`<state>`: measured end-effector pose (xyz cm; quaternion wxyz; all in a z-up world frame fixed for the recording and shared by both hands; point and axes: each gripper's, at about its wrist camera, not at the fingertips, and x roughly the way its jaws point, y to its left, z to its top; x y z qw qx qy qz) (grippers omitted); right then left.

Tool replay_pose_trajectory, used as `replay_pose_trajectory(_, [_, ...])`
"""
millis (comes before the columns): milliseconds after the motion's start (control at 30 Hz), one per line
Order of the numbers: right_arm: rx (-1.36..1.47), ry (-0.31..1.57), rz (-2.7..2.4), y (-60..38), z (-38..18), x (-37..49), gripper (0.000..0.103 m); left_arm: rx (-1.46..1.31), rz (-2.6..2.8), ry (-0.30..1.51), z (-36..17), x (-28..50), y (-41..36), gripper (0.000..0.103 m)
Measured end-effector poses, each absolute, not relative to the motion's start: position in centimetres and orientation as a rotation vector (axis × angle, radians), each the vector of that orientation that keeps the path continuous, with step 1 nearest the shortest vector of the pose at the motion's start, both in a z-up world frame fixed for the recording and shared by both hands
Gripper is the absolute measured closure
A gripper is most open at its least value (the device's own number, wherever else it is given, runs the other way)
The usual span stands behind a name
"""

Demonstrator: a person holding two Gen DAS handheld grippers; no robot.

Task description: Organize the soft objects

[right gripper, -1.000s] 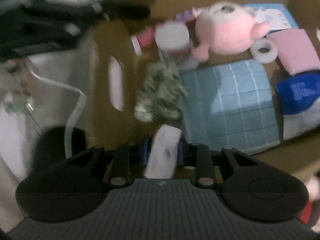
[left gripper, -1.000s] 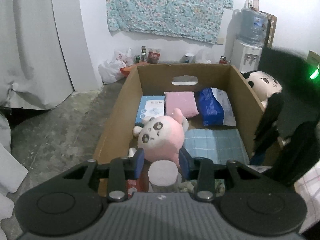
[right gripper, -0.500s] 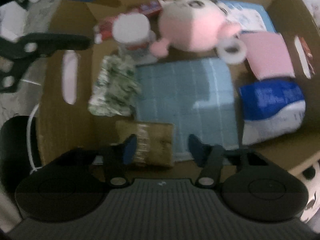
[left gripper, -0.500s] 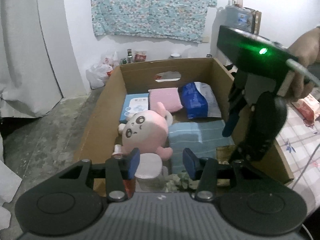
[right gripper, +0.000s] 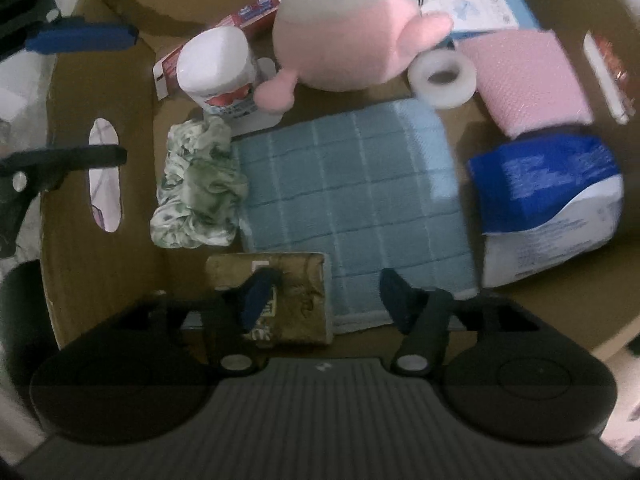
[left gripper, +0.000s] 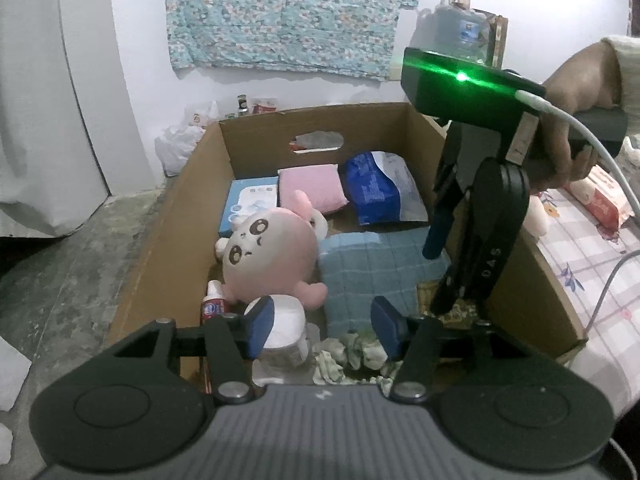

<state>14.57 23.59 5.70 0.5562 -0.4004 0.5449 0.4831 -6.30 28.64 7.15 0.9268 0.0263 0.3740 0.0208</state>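
Inside the cardboard box [right gripper: 100,92], the brown packet [right gripper: 296,280] is seen lying loose beneath the just-opened, spread right gripper [right gripper: 324,296], while the left gripper [left gripper: 322,330], also just opened, is empty.

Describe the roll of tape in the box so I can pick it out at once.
Look inside the cardboard box, at the blue checked towel spread over its floor. Just off the towel's far corner, between the pink plush toy and the pink sponge, lies the tape roll. It is the only white ring with a hollow centre.

Black tongs [left gripper: 322,328] w/ blue pads [left gripper: 260,326], cream sleeve [left gripper: 629,64]
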Motion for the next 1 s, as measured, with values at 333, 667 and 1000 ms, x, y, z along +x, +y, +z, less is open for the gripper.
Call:
replay_pose_trajectory(333, [-0.839, 1.401, 1.303, 22.7, 4.2, 14.1, 0.056, 0.031, 0.006, 0.784, 6.3, -5.8, 28.5, 0.048])
replay_pose_trajectory(667, [-0.791, 1.356, 1.404, 22.2, 3.7, 12.4, 0.055, 0.041, -0.006, 0.814, 6.0, -4.9, 27.5, 0.048])
replay_pose_trajectory(1000, [-0.702, 1.168, 1.331, 19.3, 7.4, 12.0, 0.028, 0.086, 0.008, 0.828, 7.7, -4.5, 26.4, 0.042])
